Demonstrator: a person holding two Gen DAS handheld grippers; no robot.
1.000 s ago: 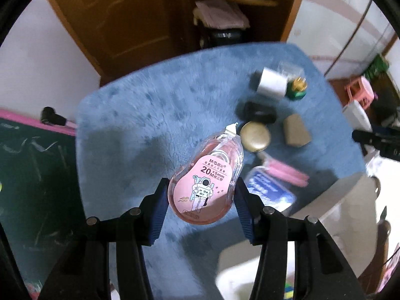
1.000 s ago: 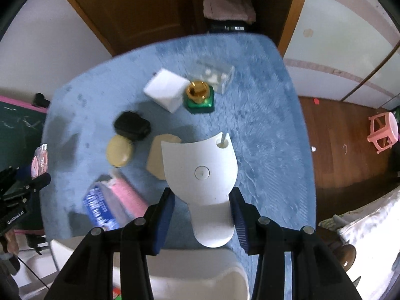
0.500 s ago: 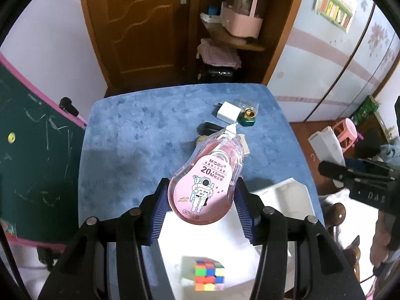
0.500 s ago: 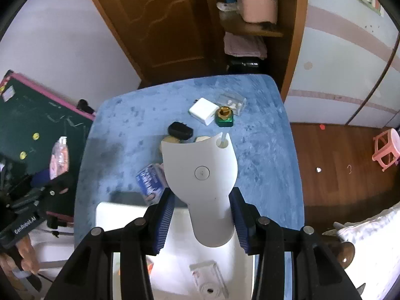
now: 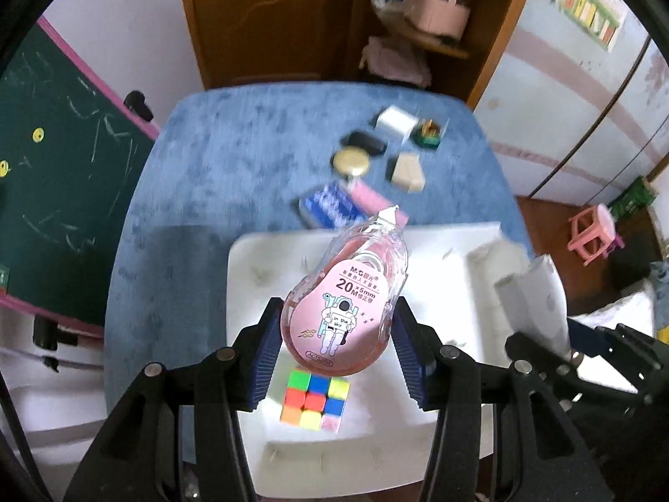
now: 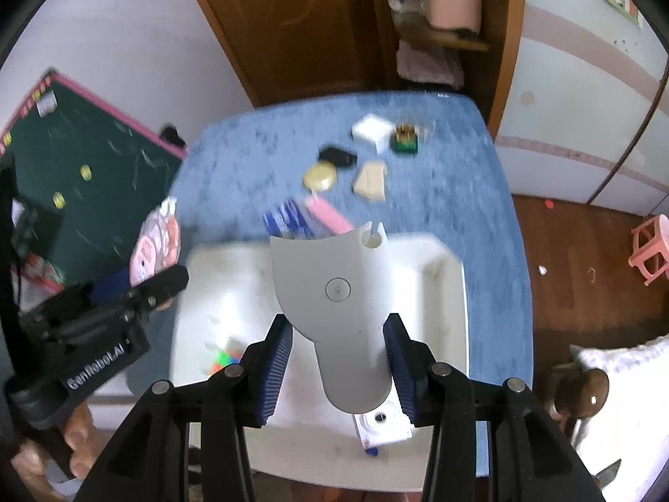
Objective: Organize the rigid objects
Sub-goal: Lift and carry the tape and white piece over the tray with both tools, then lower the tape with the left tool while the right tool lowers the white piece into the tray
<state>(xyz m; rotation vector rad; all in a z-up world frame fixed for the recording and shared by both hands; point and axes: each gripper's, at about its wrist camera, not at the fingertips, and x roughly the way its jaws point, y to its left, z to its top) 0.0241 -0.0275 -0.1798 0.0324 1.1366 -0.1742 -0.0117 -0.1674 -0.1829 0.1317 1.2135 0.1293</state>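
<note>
My left gripper (image 5: 336, 334) is shut on a pink correction-tape dispenser (image 5: 343, 313), held above a white tray (image 5: 451, 267) on the blue table. A colour cube (image 5: 315, 399) lies in the tray just below it. My right gripper (image 6: 336, 355) is shut on a flat white plastic piece (image 6: 334, 293) with a round button and a hole, over the same tray (image 6: 439, 293). A small white box (image 6: 382, 429) lies in the tray under its fingers. The left gripper (image 6: 125, 293) appears at the left of the right wrist view.
Beyond the tray the blue table (image 5: 234, 159) carries a white box (image 5: 395, 121), a green bottle (image 5: 426, 134), a black item (image 5: 363, 142), a gold disc (image 5: 351, 161), a beige block (image 5: 407, 171) and a blue pack (image 5: 330, 205). A chalkboard (image 5: 54, 167) stands left, a pink stool (image 5: 593, 230) right.
Both grippers have drawn back from over the loose items to above the white tray, each keeping hold of its object. The cube and the small white box have come into view.
</note>
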